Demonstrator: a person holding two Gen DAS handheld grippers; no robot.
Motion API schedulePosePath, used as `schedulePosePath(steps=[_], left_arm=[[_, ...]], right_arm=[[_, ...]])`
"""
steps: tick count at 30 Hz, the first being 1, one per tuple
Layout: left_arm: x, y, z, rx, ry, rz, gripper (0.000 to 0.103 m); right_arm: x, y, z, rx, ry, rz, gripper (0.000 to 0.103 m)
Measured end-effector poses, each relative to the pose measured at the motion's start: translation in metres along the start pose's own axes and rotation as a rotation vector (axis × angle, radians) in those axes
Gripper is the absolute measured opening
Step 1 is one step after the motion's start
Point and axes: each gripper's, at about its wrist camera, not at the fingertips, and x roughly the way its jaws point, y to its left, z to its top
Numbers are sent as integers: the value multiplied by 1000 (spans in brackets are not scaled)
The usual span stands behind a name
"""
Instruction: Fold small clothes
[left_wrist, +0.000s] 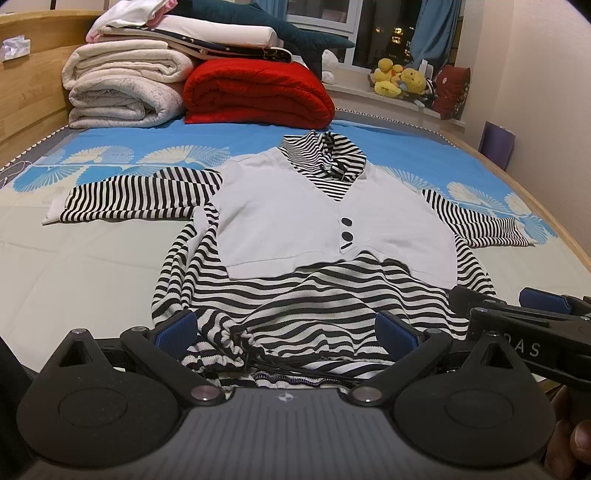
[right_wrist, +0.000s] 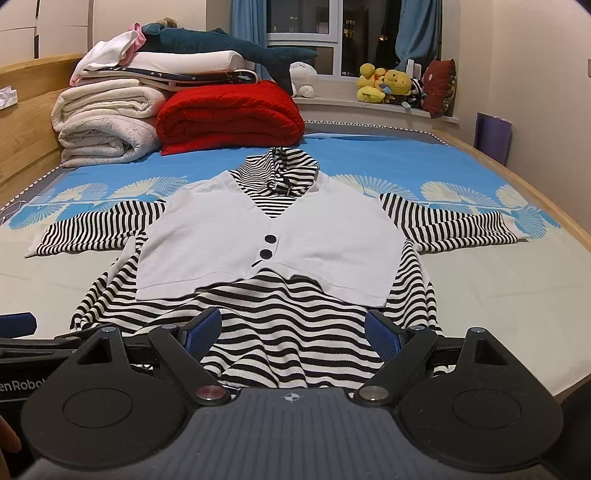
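Two grippers, left (left_wrist: 288, 332) and right (right_wrist: 291, 332), both spread wide | striped top (right_wrist: 266, 236) flat, collar away, hem nearest, sleeves sideways.

Garment (right_wrist: 280, 332): black-and-white stripes, white vest panel (right_wrist: 221, 243), 2 black buttons (right_wrist: 268, 246). Blanket (right_wrist: 229, 114): red. Sheet (right_wrist: 369, 155): blue, white fan motifs.

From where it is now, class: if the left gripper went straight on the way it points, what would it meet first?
Probably the striped dress: the open left gripper points at its gathered hem, with the white vest panel further on. Depth is unclear.
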Motion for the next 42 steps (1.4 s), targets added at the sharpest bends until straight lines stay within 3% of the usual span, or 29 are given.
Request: schedulePosePath(steps=[17, 19, 21, 24, 26, 30, 34, 39, 42], left_arm=[[-1, -1, 2, 23, -25, -3, 101], [-5, 1, 7, 29, -51, -14, 93], [-7, 4, 18, 42, -63, -22, 77], [-7, 14, 44, 47, -68, -58, 69], [-3, 26, 68, 31, -94, -81, 65], [18, 59, 124, 34, -163, -72, 45], [68, 114, 176, -4, -178, -11, 23], [148, 200, 205, -60, -101, 112, 21], [189, 265, 201, -188, -23, 161, 21]], right_arm=[[0, -1, -1, 1, 4, -9, 86], [0, -1, 0, 6, 16, -9, 86], [-1, -1, 2, 16, 35, -7, 86], [-3, -5, 6, 48, 38, -3, 86], [-4, -8, 9, 75, -6, 2, 82], [-11, -18, 18, 128, -102, 19, 69], [-22, -31, 45, 100, -209, -8, 65], [-16, -37, 105, 17, -303, 34, 65], [4, -39, 144, 6, -325, 134, 65]])
